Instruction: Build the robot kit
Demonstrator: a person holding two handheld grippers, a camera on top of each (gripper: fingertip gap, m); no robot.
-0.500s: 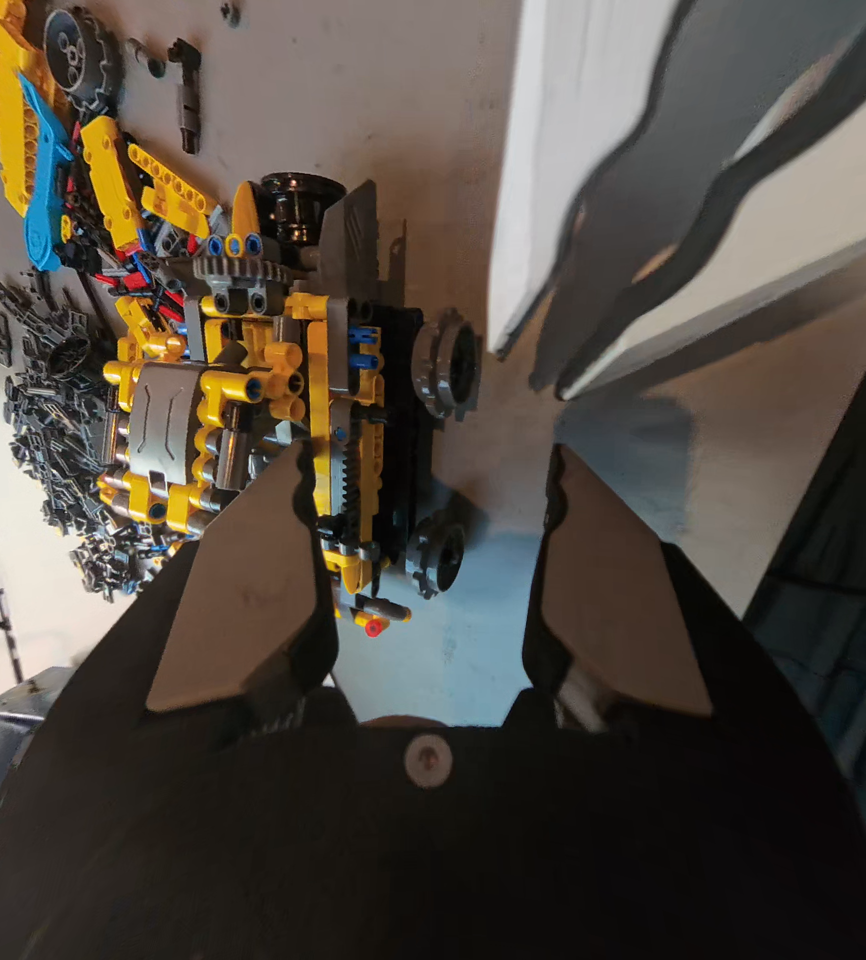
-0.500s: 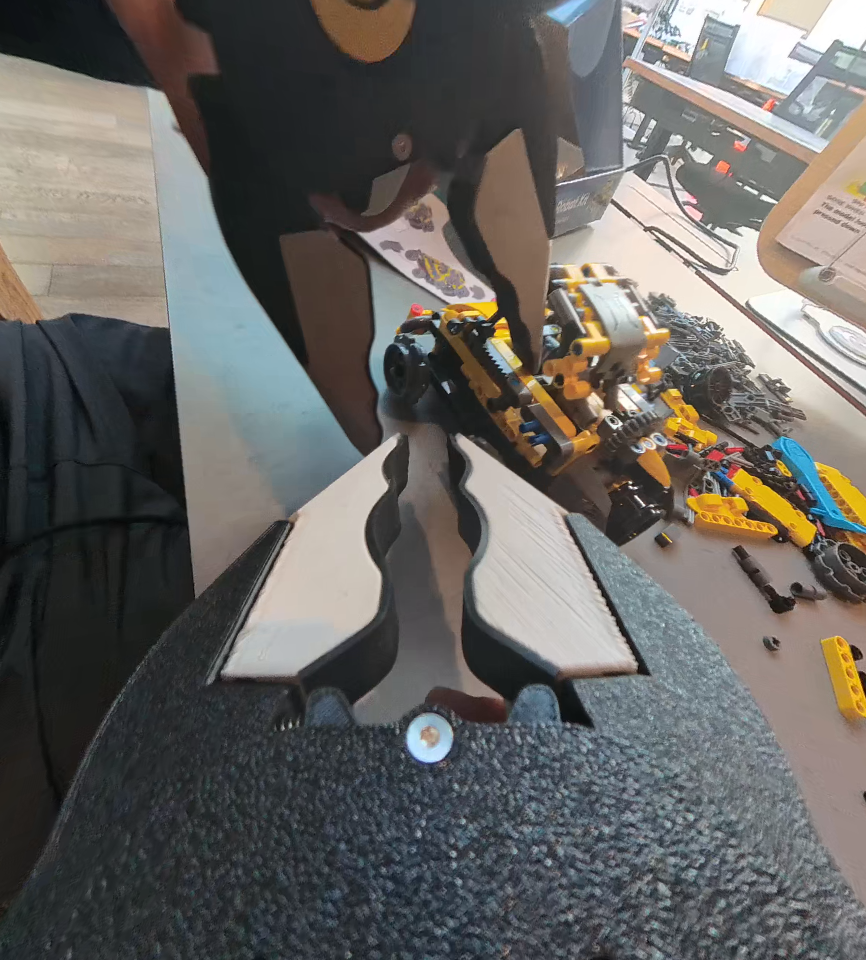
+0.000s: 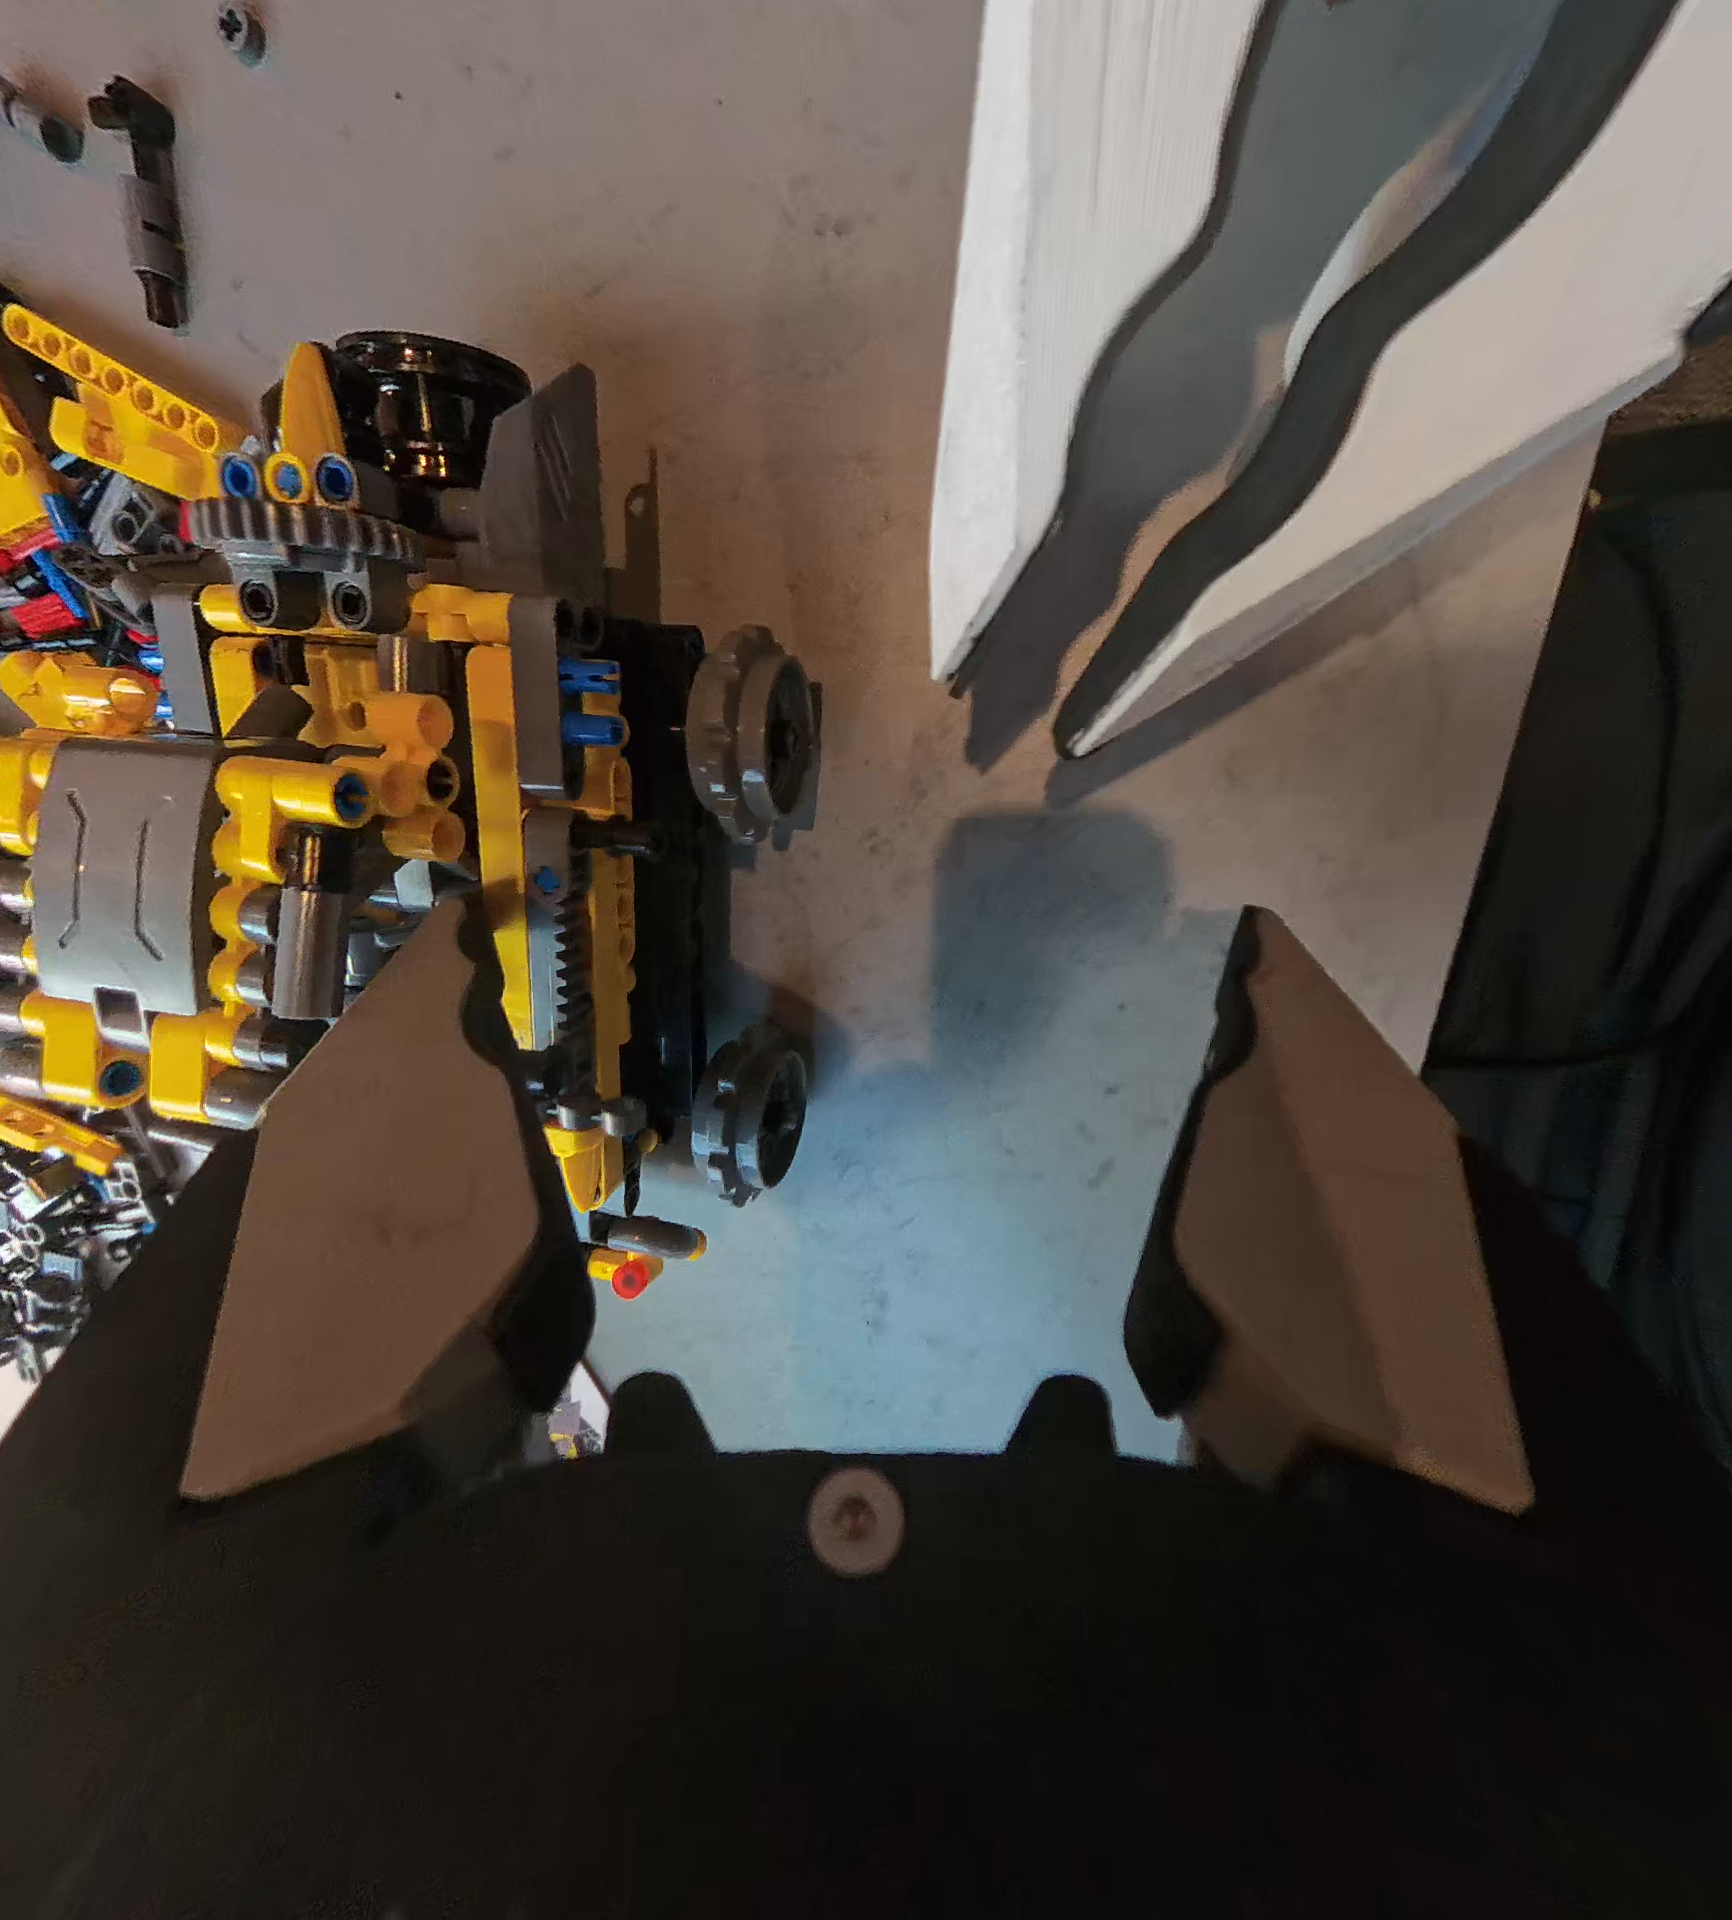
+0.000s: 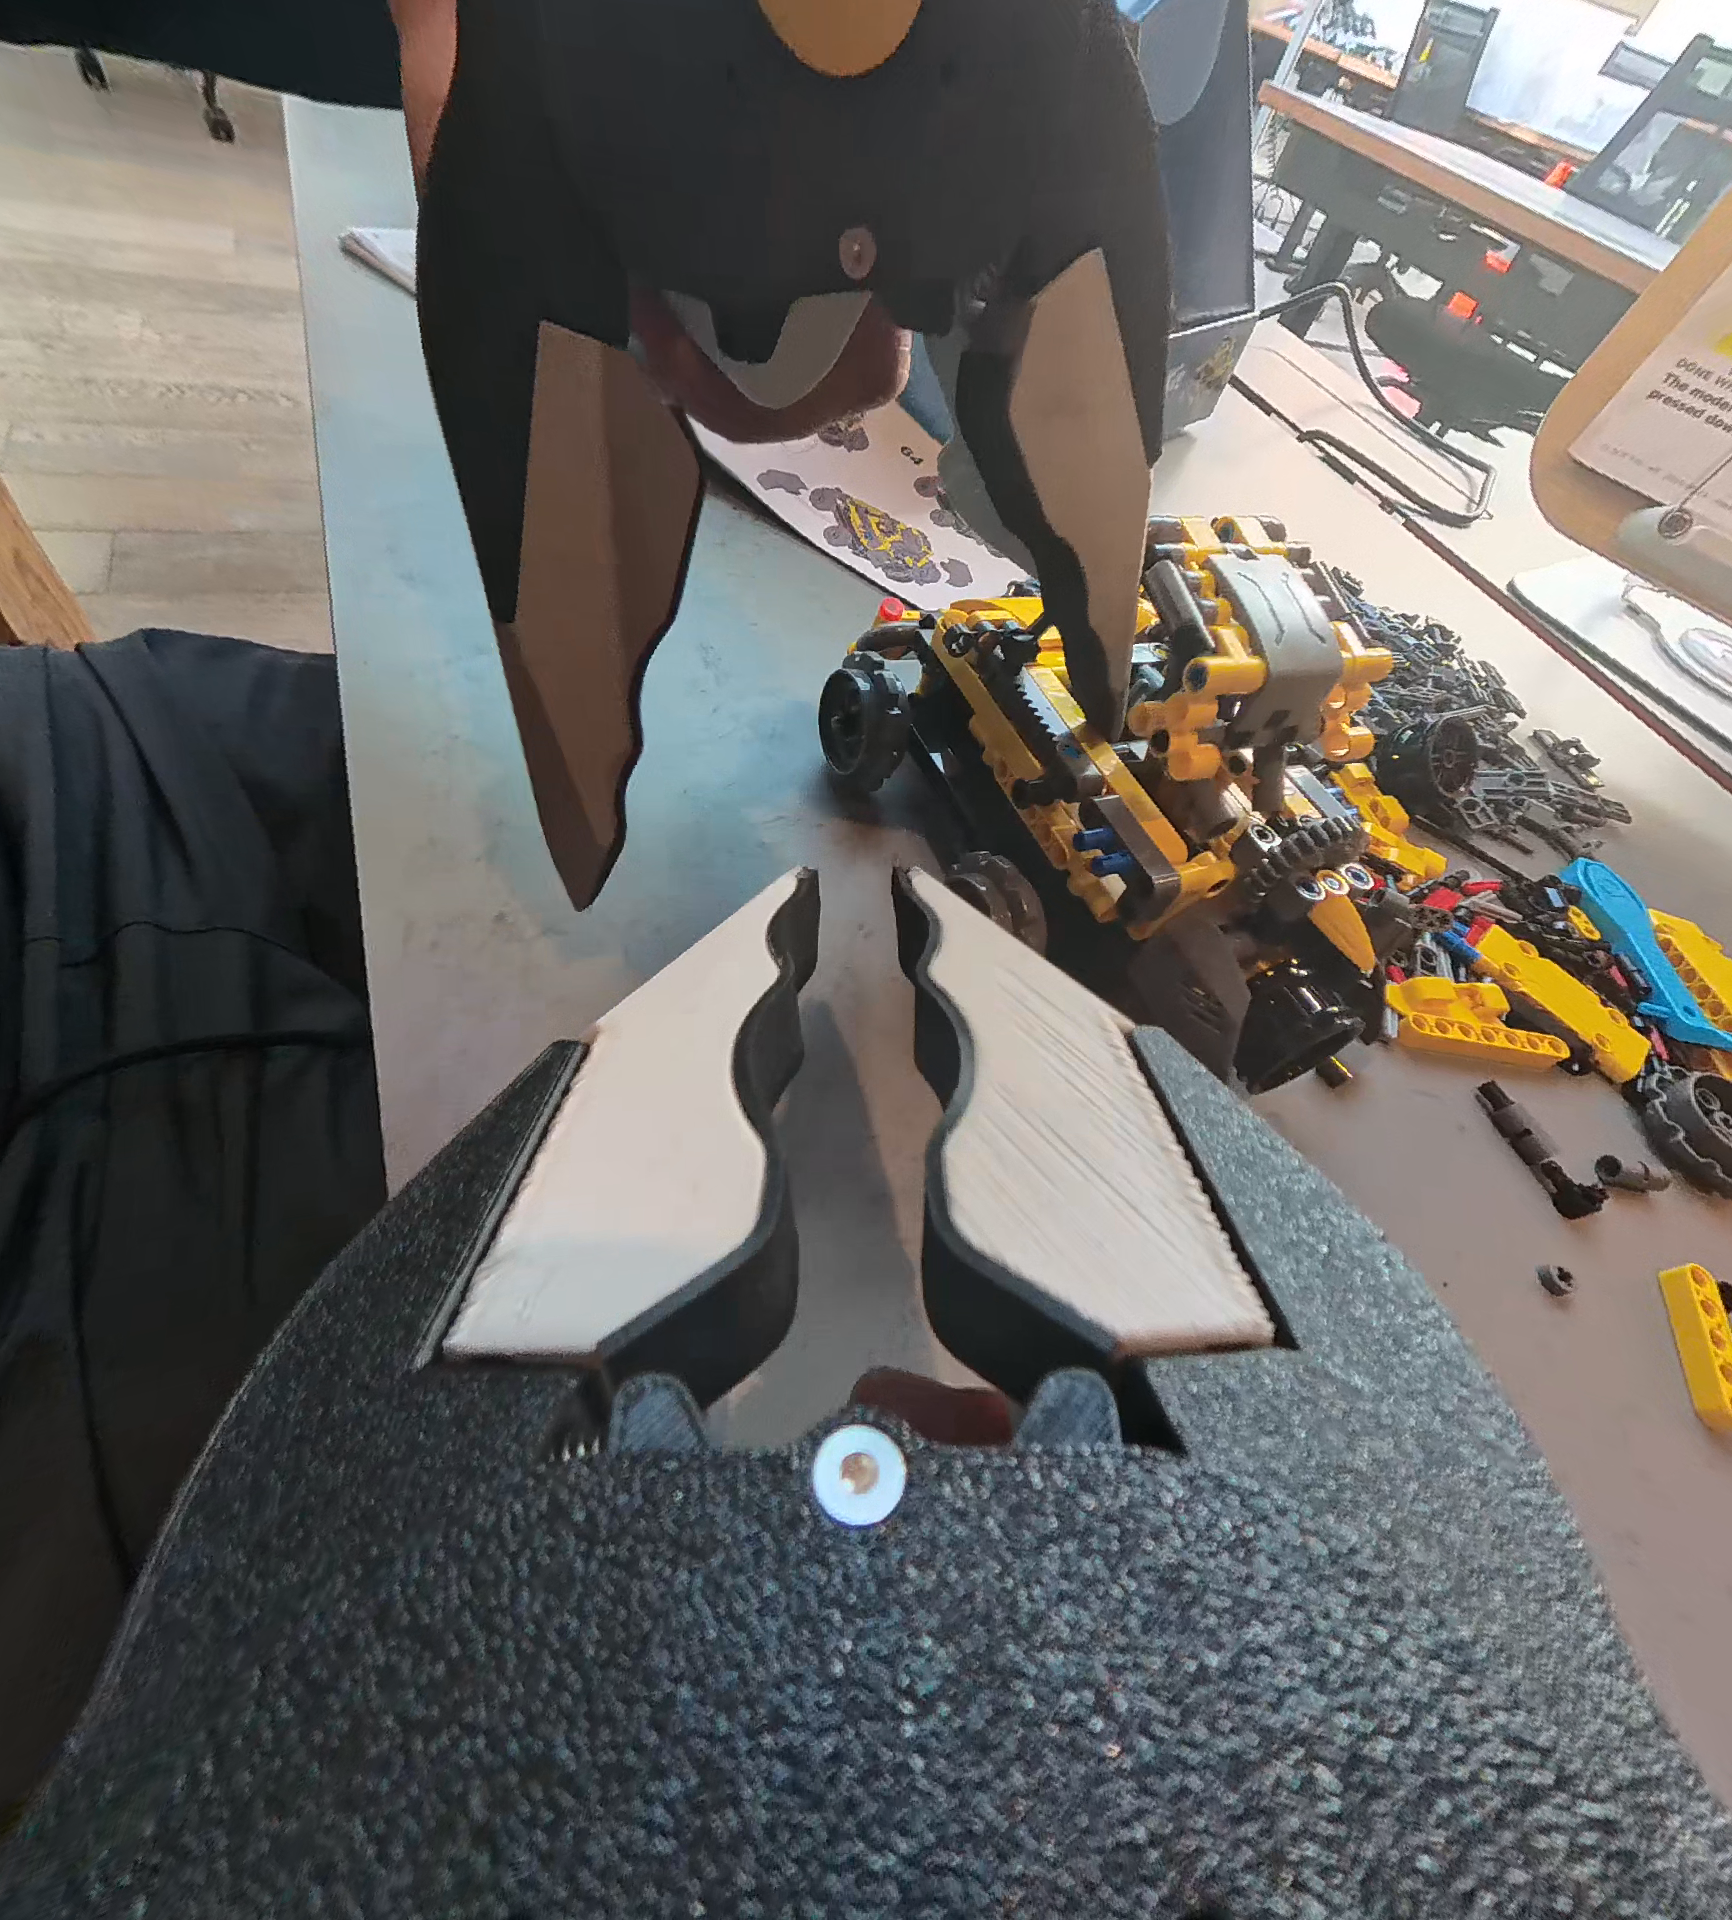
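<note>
A half-built yellow, grey and black brick vehicle [image 3: 342, 790] lies on the grey table [image 3: 893, 1247]. My left gripper [image 3: 854, 914] is open wide and holds nothing. Its left fingertip [image 3: 426, 987] sits on the vehicle's yellow toothed side rail, and its right fingertip hangs over bare table. In the right wrist view the left gripper [image 4: 846, 810] comes down from above, one finger touching the top of the vehicle [image 4: 1153, 748]. My right gripper [image 4: 854, 878] is empty with only a narrow gap between its fingers. It hovers over the table just short of the vehicle's near wheel and also shows in the left wrist view [image 3: 1028, 717].
Loose pieces lie beyond the vehicle: a dark pile [image 4: 1527, 727], a blue piece [image 4: 1651, 956], yellow beams [image 4: 1527, 997], a small wheel [image 4: 1719, 1127] and a yellow beam [image 4: 1709, 1340]. A printed booklet [image 4: 841, 499] lies behind. A person's dark clothing [image 4: 114, 987] is at the table's edge. The left tips stand about 20 cm off the yellow beam [image 4: 1709, 1340].
My left gripper's fingers have spread wider, its left tip staying on the vehicle. The right gripper has kept its narrow gap and place.
</note>
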